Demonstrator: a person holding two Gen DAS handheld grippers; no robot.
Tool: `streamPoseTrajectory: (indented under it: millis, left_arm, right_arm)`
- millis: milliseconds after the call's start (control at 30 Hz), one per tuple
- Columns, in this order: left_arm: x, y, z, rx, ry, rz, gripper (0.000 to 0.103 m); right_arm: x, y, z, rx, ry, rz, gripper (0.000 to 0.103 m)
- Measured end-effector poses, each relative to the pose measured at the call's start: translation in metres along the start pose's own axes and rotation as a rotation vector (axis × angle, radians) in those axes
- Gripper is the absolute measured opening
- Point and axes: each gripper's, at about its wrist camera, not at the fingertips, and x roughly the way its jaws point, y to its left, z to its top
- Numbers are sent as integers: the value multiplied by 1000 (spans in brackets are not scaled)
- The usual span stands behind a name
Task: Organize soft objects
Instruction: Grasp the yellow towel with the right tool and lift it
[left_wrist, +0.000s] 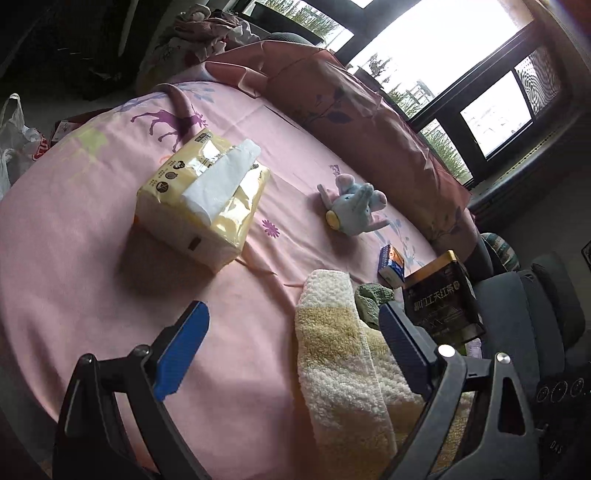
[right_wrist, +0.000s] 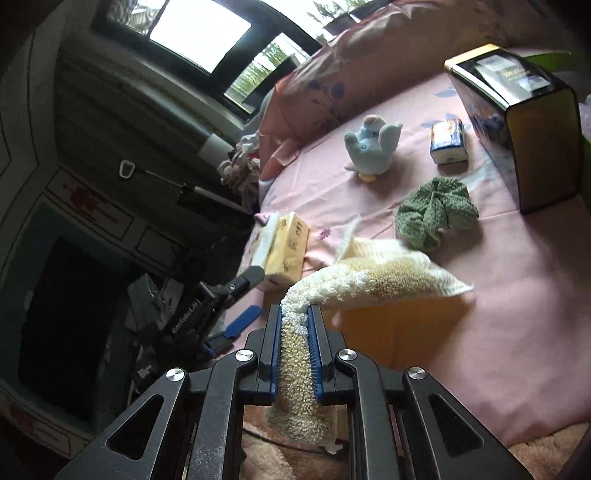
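The right tool (right_wrist: 295, 314) was clenched on one end of the cream-and-tan towel (right_wrist: 373, 277), the fluffy cloth pinched between its blue pads (right_wrist: 274, 354). From that grip the towel ran forward and fanned out above the pink bed sheet (right_wrist: 498, 332), its far corner lifted clear and a shadow lying beneath it.

The left tool (left_wrist: 291, 325) stood released, its two blue fingers (left_wrist: 183, 343) wide apart with nothing pressed between them; it hung over the near part of the bed, and the towel (left_wrist: 340, 354) passed just beside its right-hand finger.

Past the towel, near the middle of the bed, lay a crumpled green cloth (right_wrist: 436, 212). Farther in, toward the long pink pillow (right_wrist: 369, 66) along the bed's far edge, a small grey-blue plush toy (right_wrist: 373, 147) lay on its back. A small blue-and-white tissue packet (right_wrist: 448, 142) sat just beside a dark tin with a gold rim (right_wrist: 517, 122). A yellow pack of tissues (left_wrist: 203, 199), one white sheet sticking out of its top, rested well apart from these, toward the bed's left edge in the left wrist view.
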Motion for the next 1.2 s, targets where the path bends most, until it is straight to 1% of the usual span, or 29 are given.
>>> streamPoseTrajectory:
  millis: [67,167,233,300,333,367,433,500,533,567,600,633,700,733,767,800,833,867,900,933,1000,1067,1133,1200]
  left_arm:
    - [-10,-7,-8,16,2,-8,93]
    - [-26,-16,-18,53,-20,9,93]
    - [-33,-16,-21,60,-32,14,93]
    - [-34,-14,-22,60,-24,15,93]
    - [-32,-12,-23,53,-14,31,93]
    - [-29,-10,-24,45,-4,54,93]
    - [-23,-5,-27,41,12,92,93]
    - [-14,-2,-30,48,42,130,93]
    - [-9,-1,-33,52,61,148,93]
    - [-4,-1,-35,56,82,160,93]
    - [0,-1,-37,61,99,159,93]
    - [3,-1,-40,65,114,151,93]
    - [6,-4,-45,77,134,134,93]
    - [7,-6,-47,84,141,129,93]
    - [9,-9,-49,90,148,127,93]
    - [10,-11,-51,94,155,128,93]
    - [12,-13,-53,97,160,129,93]
    - [14,-15,-54,102,165,128,93]
    - [15,-16,-56,107,170,126,93]
    - [18,-19,-58,113,176,125,93]
    - [23,-21,-61,119,188,128,93]
    - [30,-25,-66,125,201,130,93]
    - [39,-31,-71,139,216,122,93]
    - [50,-34,-75,144,225,125,93]
  right_arm:
    - [-10,11,9,-21,-31,36,15]
    - [-13,32,20,-66,-44,66,15]
    - [-4,38,25,-70,-12,104,15]
    - [15,35,25,-56,42,115,15]
    - [26,30,24,-50,64,97,15]
    - [40,25,24,-45,80,61,15]
    - [72,9,20,-52,124,-50,15]
    - [105,-12,14,-56,186,-160,15]
    - [120,-27,11,-34,219,-206,15]
    - [134,-43,7,3,250,-233,15]
    - [142,-56,4,38,265,-198,15]
    - [141,-63,3,51,243,-139,15]
    - [132,-67,7,72,256,-107,15]
    - [126,-65,9,67,271,-112,18]
    - [118,-59,12,31,269,-118,25]
    - [106,-51,13,-25,240,-121,49]
    - [92,-43,13,-74,187,-129,84]
    - [79,-38,13,-104,130,-135,98]
    - [67,-34,15,-127,79,-129,103]
    - [59,-32,17,-143,55,-117,103]
    - [53,-36,21,-135,52,-95,103]
    - [58,-50,24,-83,75,-100,103]
    - [72,-66,24,-16,132,-136,103]
    - [86,-78,24,34,170,-137,103]
